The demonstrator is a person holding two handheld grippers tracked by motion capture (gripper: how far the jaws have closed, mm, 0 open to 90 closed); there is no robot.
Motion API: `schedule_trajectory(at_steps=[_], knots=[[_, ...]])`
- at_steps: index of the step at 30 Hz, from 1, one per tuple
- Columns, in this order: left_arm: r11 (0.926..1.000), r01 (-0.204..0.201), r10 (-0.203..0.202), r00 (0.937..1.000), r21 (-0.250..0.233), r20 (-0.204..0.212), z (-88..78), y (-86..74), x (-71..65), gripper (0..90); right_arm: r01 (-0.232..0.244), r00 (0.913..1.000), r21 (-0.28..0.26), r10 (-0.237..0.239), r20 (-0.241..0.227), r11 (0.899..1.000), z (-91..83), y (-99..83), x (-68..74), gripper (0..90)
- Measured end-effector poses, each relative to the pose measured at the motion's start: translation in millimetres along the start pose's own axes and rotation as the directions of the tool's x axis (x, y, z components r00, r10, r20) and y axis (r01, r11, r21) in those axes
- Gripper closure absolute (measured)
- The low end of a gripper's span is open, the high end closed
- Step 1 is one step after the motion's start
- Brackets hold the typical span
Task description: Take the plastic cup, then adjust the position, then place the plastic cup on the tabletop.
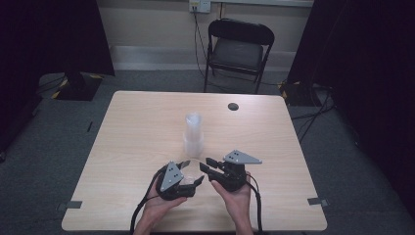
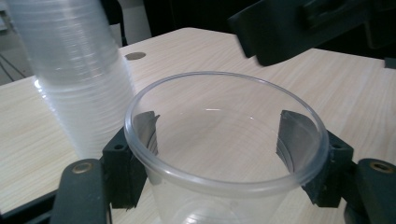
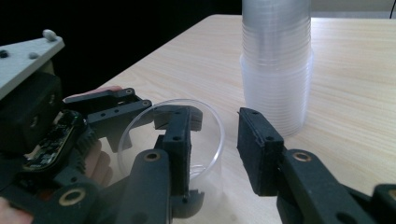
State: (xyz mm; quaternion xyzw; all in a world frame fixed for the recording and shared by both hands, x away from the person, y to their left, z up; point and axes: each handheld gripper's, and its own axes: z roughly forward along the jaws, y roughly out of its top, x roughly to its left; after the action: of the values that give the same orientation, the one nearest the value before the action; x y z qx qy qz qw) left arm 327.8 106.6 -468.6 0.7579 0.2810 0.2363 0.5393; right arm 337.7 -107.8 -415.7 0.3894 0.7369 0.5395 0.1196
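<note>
A: What could go wrong here?

B: The left tool (image 1: 192, 172) clamps a single clear plastic cup (image 2: 224, 140) by its thin wall, at the near middle of the light wooden desk (image 1: 137, 142). Too much squeeze could buckle it; too little and it slips out. The right tool (image 3: 215, 144) stands partly open with one jaw inside the cup's rim and nothing pinched, so a careless pull may tip the cup.

A: And the tall stack of clear plastic cups (image 1: 193, 134)?

B: It stands just beyond, near enough to get knocked over.

A: The room?

B: Grey carpet, a black folding chair (image 1: 238, 49) at the far side, dark curtains left and right.
</note>
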Motion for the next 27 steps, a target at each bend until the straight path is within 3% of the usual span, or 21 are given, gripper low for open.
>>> schedule_trajectory(at_steps=[8, 13, 19, 22, 27], knots=[[0.9981, 0.061, -0.061, 0.9977, 0.008, -0.032, -1.8, -2.4, 11.1, 29.2, -0.003, 0.9999, -0.052, 0.004, 0.010, 0.999, -8.8, -3.0, -1.5, 60.5], [0.9938, 0.111, -0.111, 0.9922, -0.006, -0.057, -5.9, -1.4, 20.9, 29.2, -0.020, 0.9992, -0.064, 0.023, 0.034, 0.998, -13.3, -5.4, -7.7, 55.9], [0.9919, 0.127, -0.126, 0.9883, -0.004, -0.085, -11.5, 2.9, 32.0, 29.2, -0.031, 0.9977, -0.053, 0.034, 0.059, 0.998, -12.8, -9.9, -12.1, 52.1], [0.9866, 0.162, -0.163, 0.9825, -0.018, -0.090, -13.2, 3.7, 37.6, 29.3, -0.019, 0.9977, -0.051, 0.023, 0.065, 0.999, -12.8, -12.6, -12.5, 51.2], [0.9870, 0.160, -0.161, 0.9800, -0.018, -0.118, -14.0, 6.1, 47.6, 29.3, -0.024, 0.9965, -0.044, 0.027, 0.079, 0.999, -13.8, -15.3, -15.2, 50.3]])
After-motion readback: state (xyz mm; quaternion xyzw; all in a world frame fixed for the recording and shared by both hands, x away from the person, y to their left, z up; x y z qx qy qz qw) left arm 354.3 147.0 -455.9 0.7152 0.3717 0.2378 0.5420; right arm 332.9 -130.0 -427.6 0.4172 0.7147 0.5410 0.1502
